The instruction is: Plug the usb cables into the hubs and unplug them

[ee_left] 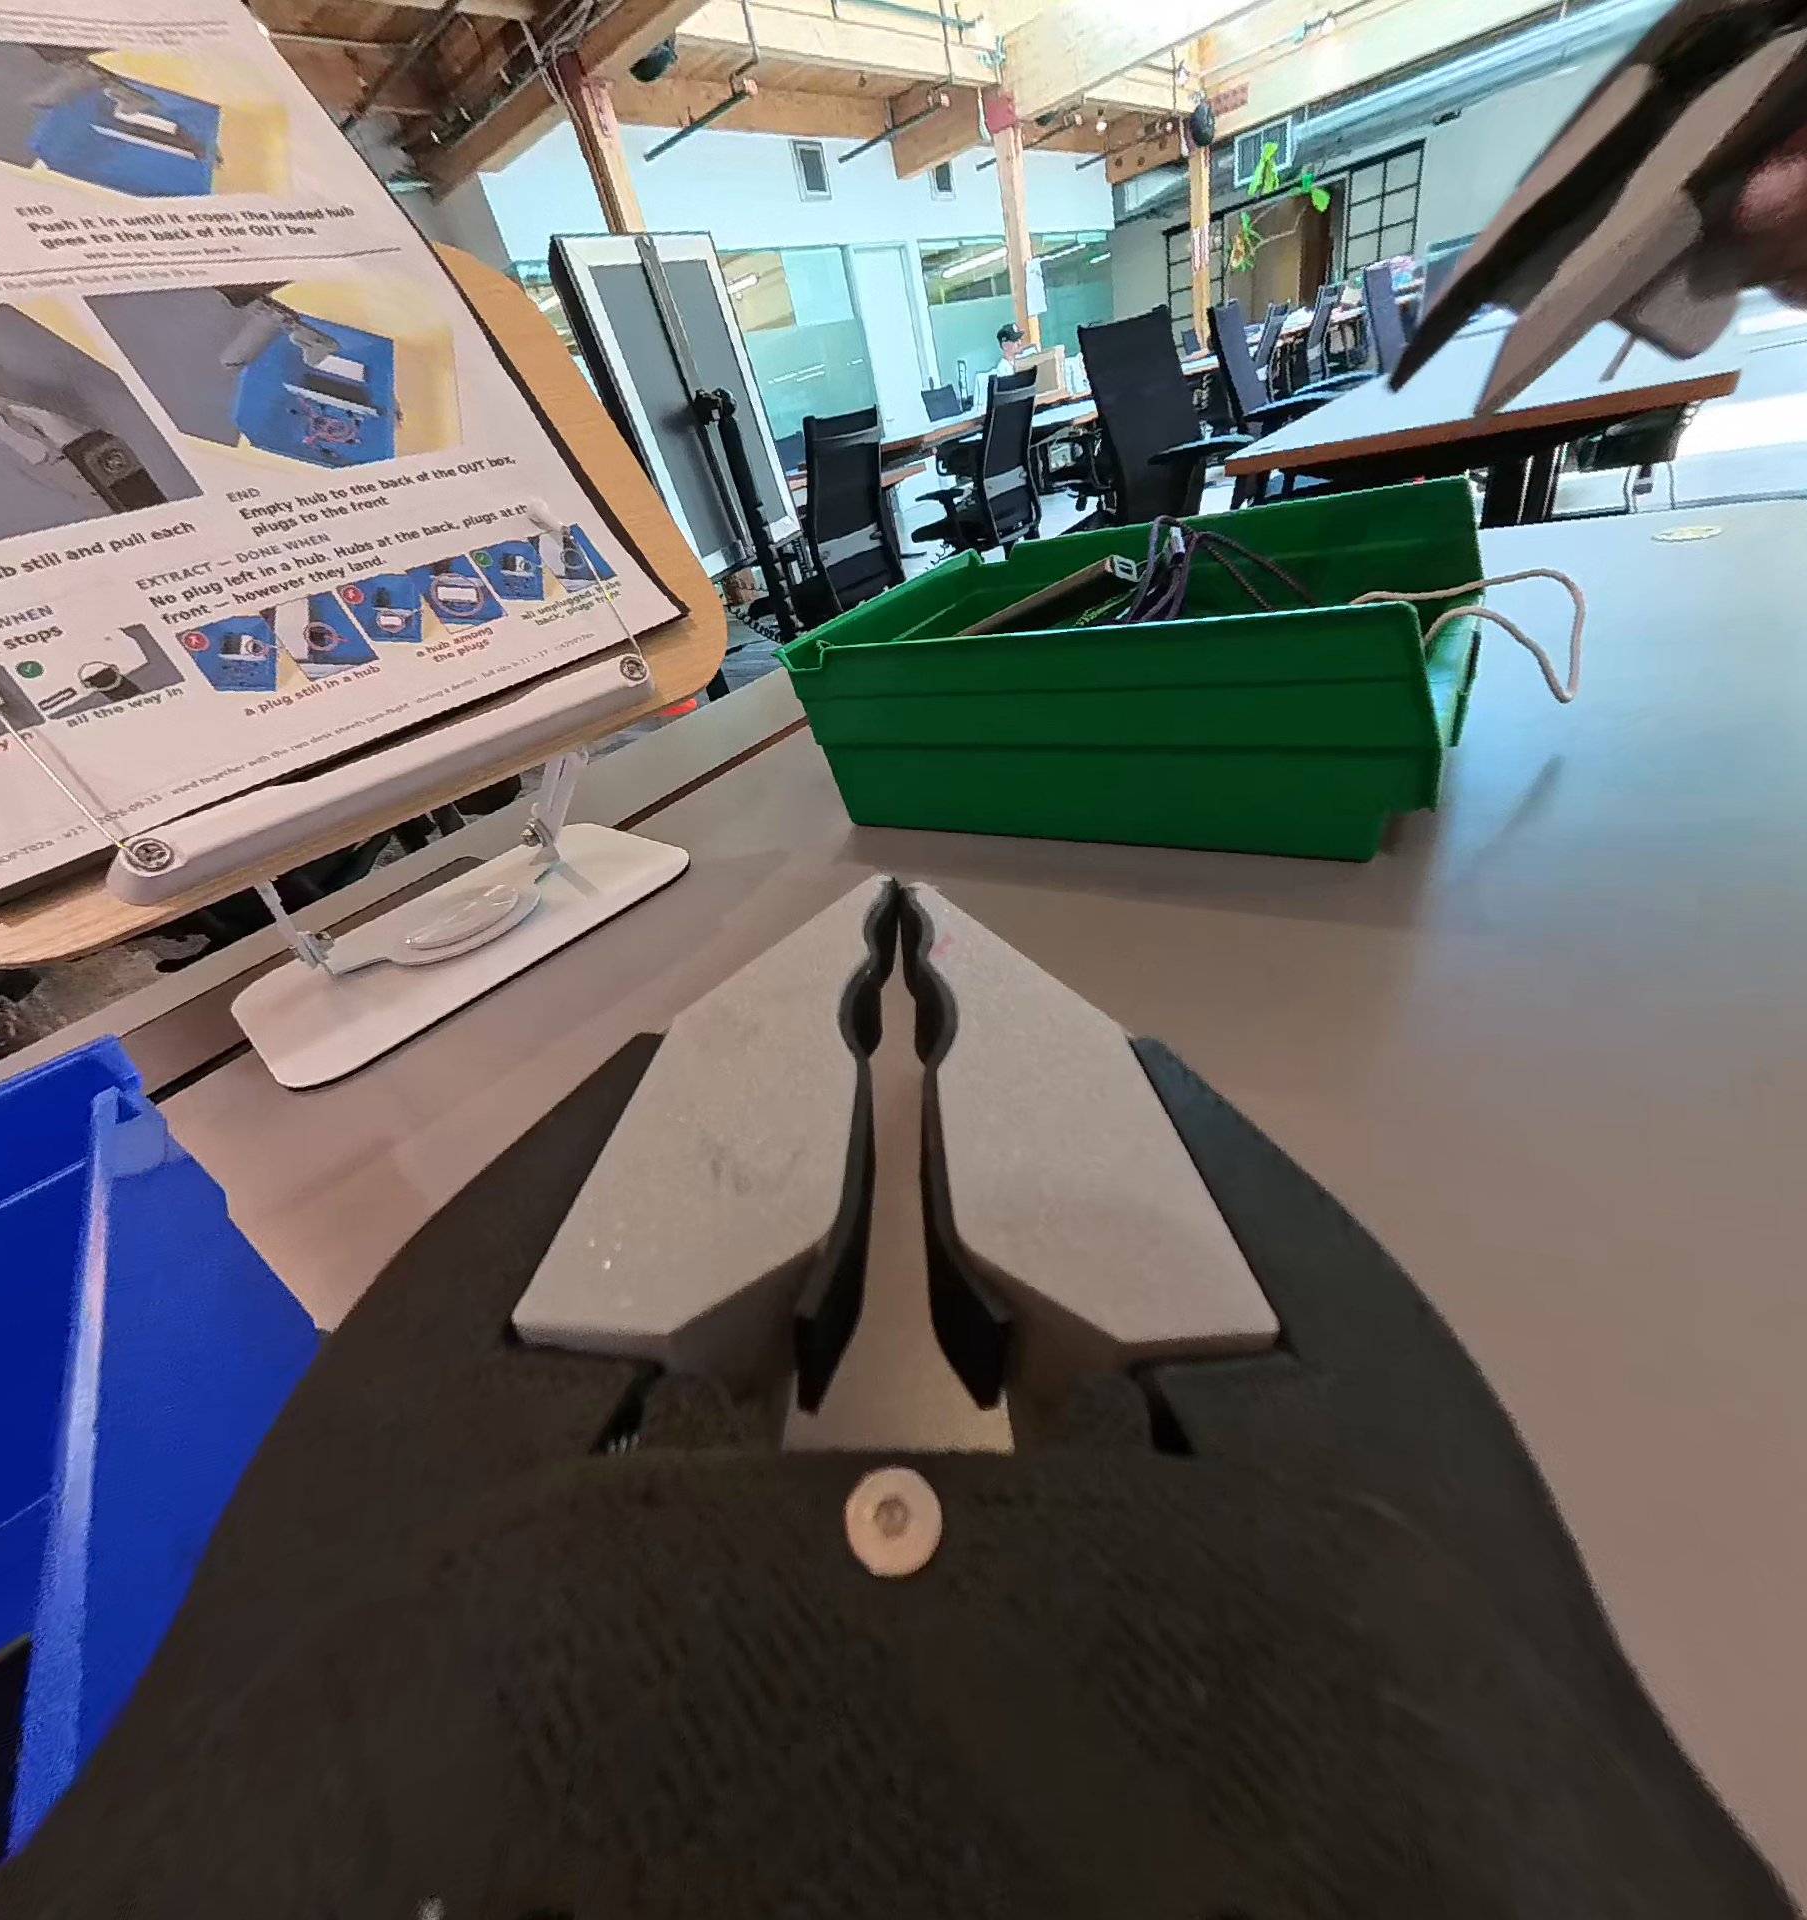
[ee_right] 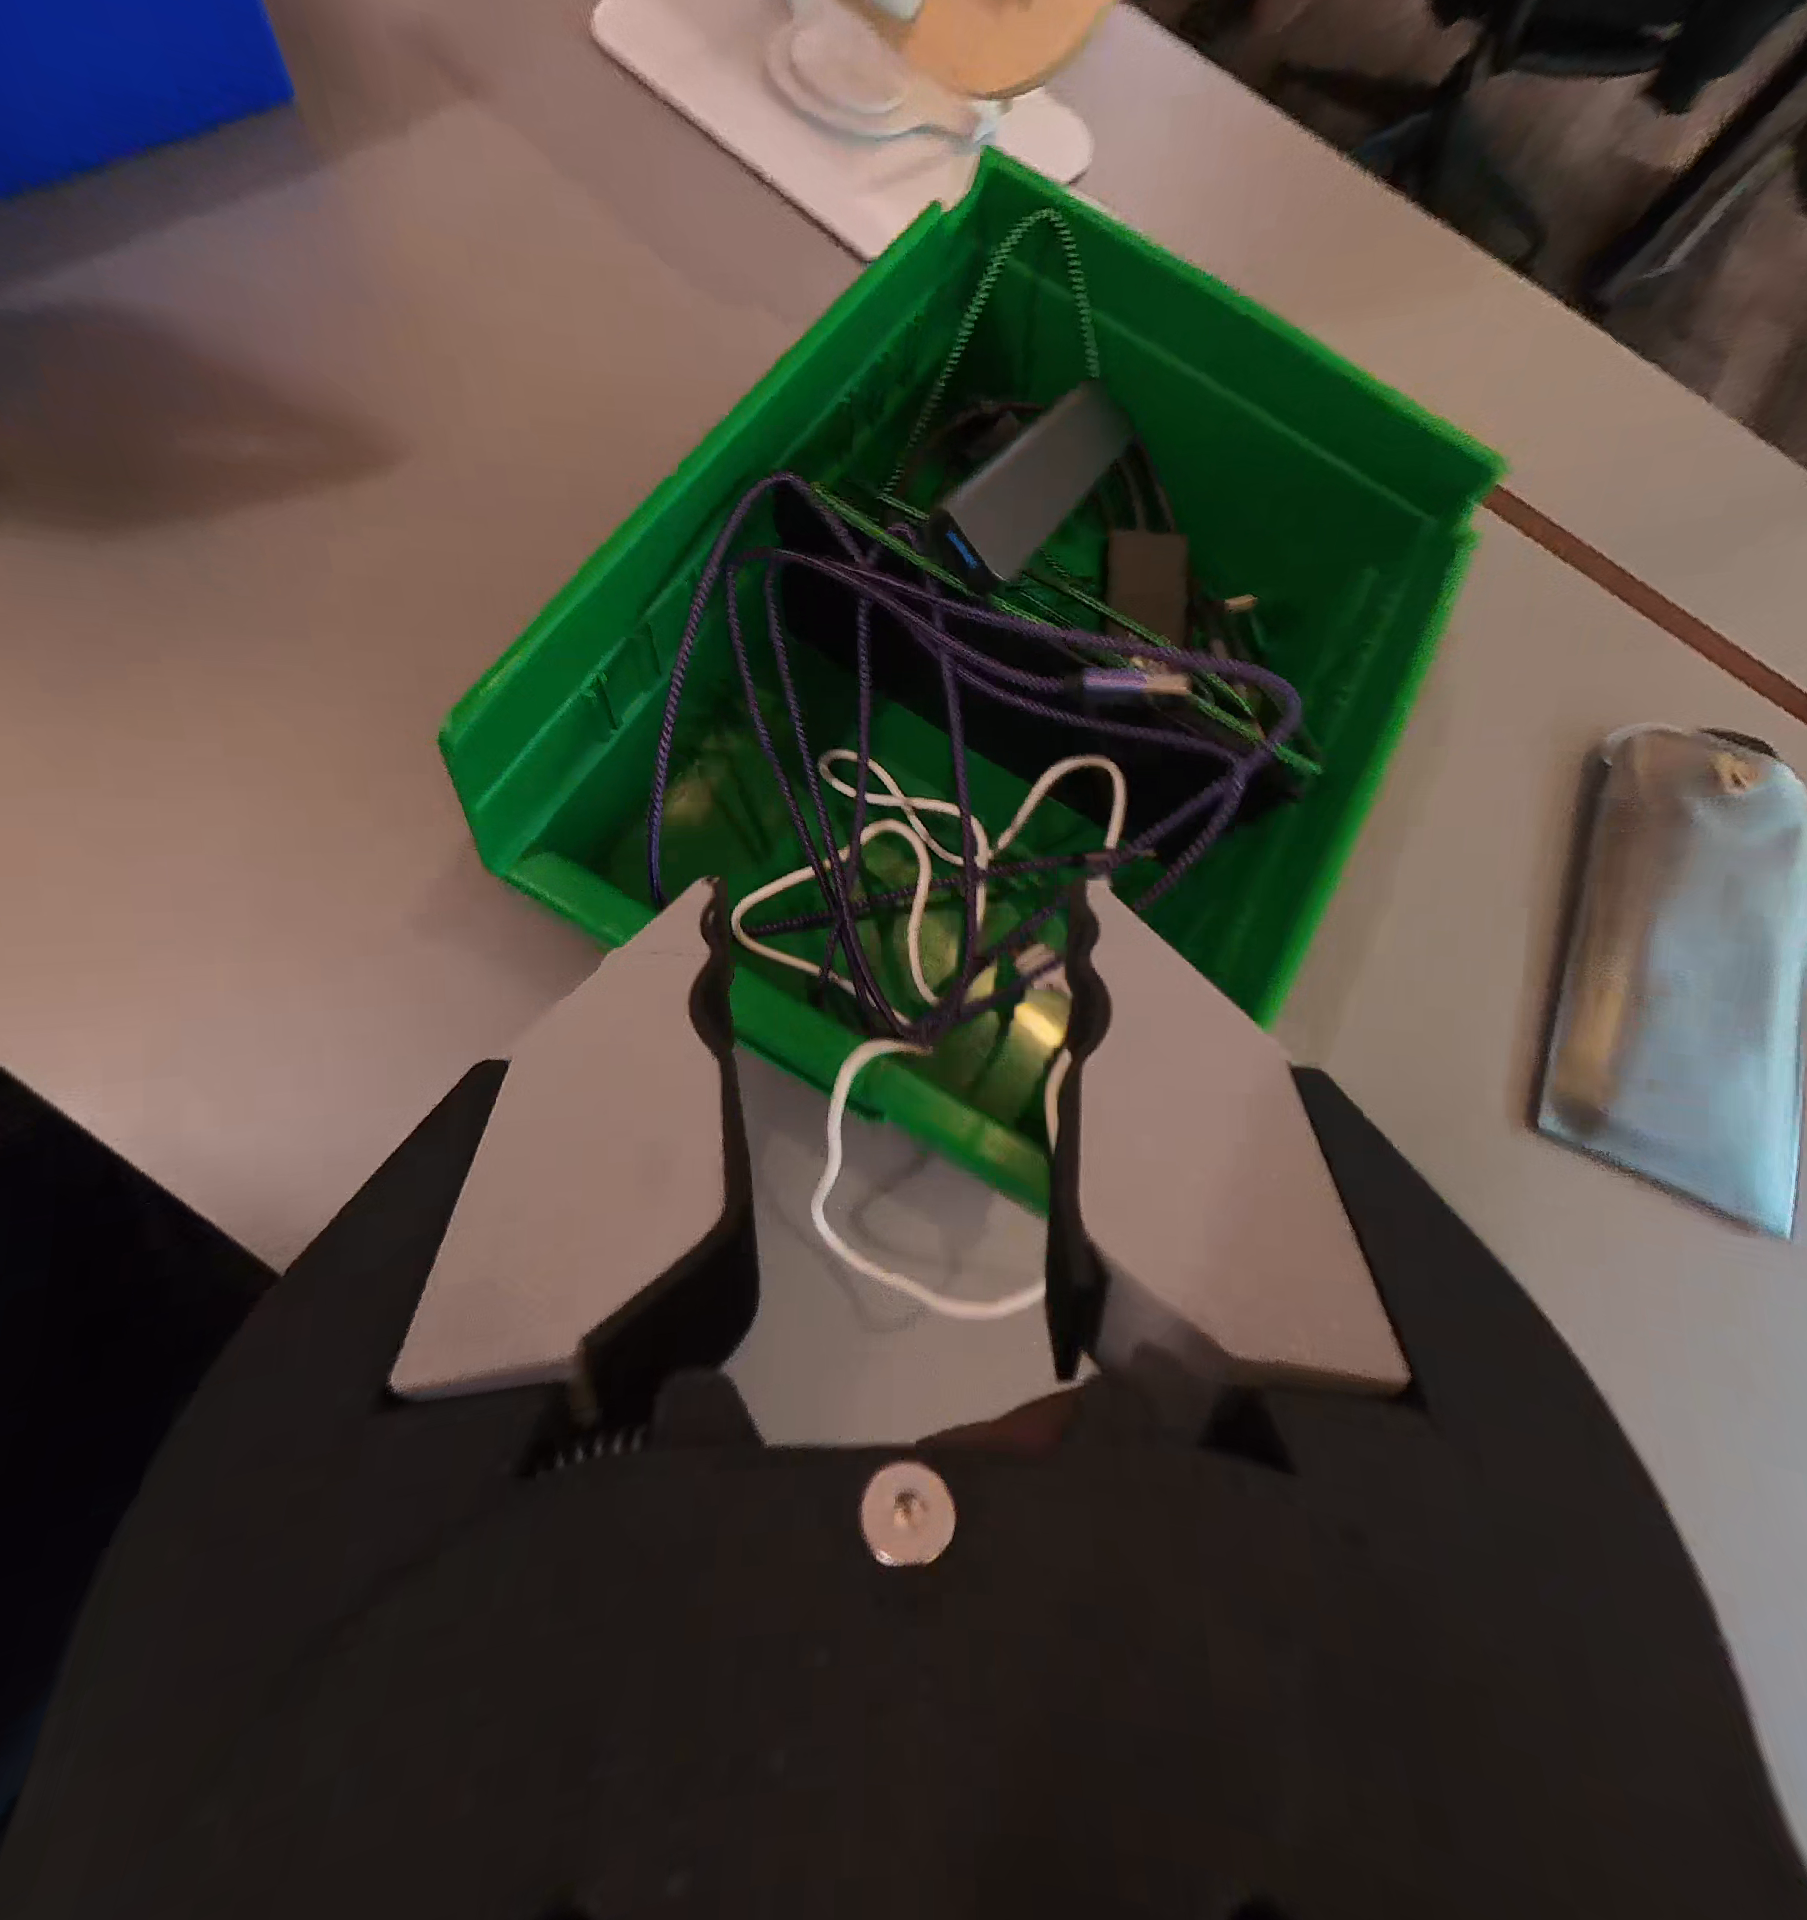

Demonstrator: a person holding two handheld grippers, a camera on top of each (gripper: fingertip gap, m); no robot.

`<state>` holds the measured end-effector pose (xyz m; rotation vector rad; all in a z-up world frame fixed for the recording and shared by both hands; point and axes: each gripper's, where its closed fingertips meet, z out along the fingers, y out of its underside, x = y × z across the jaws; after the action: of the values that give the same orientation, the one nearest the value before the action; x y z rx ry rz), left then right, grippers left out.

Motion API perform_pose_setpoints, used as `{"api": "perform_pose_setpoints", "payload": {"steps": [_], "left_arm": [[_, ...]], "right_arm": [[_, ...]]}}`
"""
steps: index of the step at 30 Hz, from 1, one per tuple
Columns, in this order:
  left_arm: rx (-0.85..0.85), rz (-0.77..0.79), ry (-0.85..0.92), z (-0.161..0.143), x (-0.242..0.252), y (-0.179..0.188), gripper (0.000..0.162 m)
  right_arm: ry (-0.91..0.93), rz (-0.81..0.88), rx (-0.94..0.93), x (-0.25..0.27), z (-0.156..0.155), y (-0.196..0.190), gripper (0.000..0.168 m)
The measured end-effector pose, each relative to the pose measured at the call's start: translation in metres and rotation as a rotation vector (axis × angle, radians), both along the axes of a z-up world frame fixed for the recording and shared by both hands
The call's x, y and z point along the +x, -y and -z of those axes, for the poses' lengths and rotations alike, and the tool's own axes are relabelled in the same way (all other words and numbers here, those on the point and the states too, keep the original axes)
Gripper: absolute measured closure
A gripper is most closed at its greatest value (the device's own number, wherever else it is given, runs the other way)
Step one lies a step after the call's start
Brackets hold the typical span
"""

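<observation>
left gripper (ee_left: 899, 894): fingertips nearly touching, nothing between them, low over bare grey table (ee_left: 1398, 1143). blue bin (ee_left: 68, 1299) just left of its fingers. white document stand (ee_left: 463, 966) with a printed sheet ahead-left. green bin (ee_left: 1117, 727) ahead-right, well clear of the tips

right gripper (ee_right: 899, 914): fingers spread wide, empty, pointing down over the near end of the green bin (ee_right: 525, 717). white cable (ee_right: 837, 1174) spills over the near rim and loops on the table between the fingers. purple braided usb cables (ee_right: 774, 623) tangled in the bin just past the tips, one plug (ee_right: 1138, 681) lying further in. grey hub (ee_right: 1034, 478) propped beyond that, toward the bin's far end. silver pouch (ee_right: 1688, 966) on the table right of the fingers, apart from the bin

right gripper also shows top right in the left wrist view, blurred
</observation>
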<state>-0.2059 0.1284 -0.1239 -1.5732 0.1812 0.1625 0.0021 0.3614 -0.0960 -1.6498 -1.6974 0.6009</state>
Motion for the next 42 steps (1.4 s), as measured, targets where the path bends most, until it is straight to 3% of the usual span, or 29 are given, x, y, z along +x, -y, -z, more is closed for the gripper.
{"api": "perform_pose_setpoints", "payload": {"steps": [7,9,12,15,19,21,25,28,30,31,32,33,35,42], "left_arm": [[-0.004,-0.019,-0.01,0.0,0.003,-0.001,0.162],[0.026,-0.029,-0.006,-0.007,0.012,0.004,0.162],[0.123,0.037,0.074,-0.035,0.046,0.023,0.162],[0.029,-0.136,0.028,-0.049,0.039,0.036,0.16],[-0.011,-0.205,0.156,-0.065,0.035,0.07,0.113],[-0.025,-0.314,0.183,-0.059,0.016,0.093,0.096],[-0.099,-0.59,0.102,-0.024,-0.034,0.137,0.093],[-0.229,-0.698,0.039,0.011,-0.062,0.146,0.093],[-0.295,-0.709,0.037,0.031,-0.076,0.143,0.098],[-0.329,-0.703,0.043,0.04,-0.08,0.139,0.102],[-0.368,-0.681,0.037,0.049,-0.081,0.135,0.118],[-0.402,-0.623,0.01,0.055,-0.075,0.129,0.145],[-0.425,-0.715,-0.094,0.051,-0.086,0.135,0.156],[-0.387,-0.647,-0.046,0.041,-0.093,0.164,0.159]], "right_arm": [[-0.327,0.161,-0.191,0.054,-0.001,-0.017,0.1],[-0.405,0.115,-0.268,0.052,-0.002,-0.001,0.095],[-0.424,0.059,-0.239,0.037,0.007,0.027,0.08],[-0.391,0.01,-0.167,0.009,0.025,0.059,0.072],[-0.395,-0.01,-0.063,-0.033,0.037,0.087,0.077],[-0.364,-0.008,-0.038,-0.053,0.046,0.092,0.074],[-0.317,0.051,0.029,-0.08,0.065,0.084,0.081],[-0.219,0.1,0.136,-0.082,0.084,0.064,0.099],[-0.201,0.056,0.136,-0.08,0.086,0.067,0.125],[-0.188,0.05,0.139,-0.077,0.086,0.067,0.14],[-0.178,0.059,0.15,-0.072,0.085,0.065,0.147],[-0.17,0.074,0.172,-0.065,0.084,0.061,0.15],[-0.151,0.112,0.226,-0.048,0.083,0.049,0.158],[-0.199,0.134,0.128,0.006,0.08,0.021,0.164]]}}
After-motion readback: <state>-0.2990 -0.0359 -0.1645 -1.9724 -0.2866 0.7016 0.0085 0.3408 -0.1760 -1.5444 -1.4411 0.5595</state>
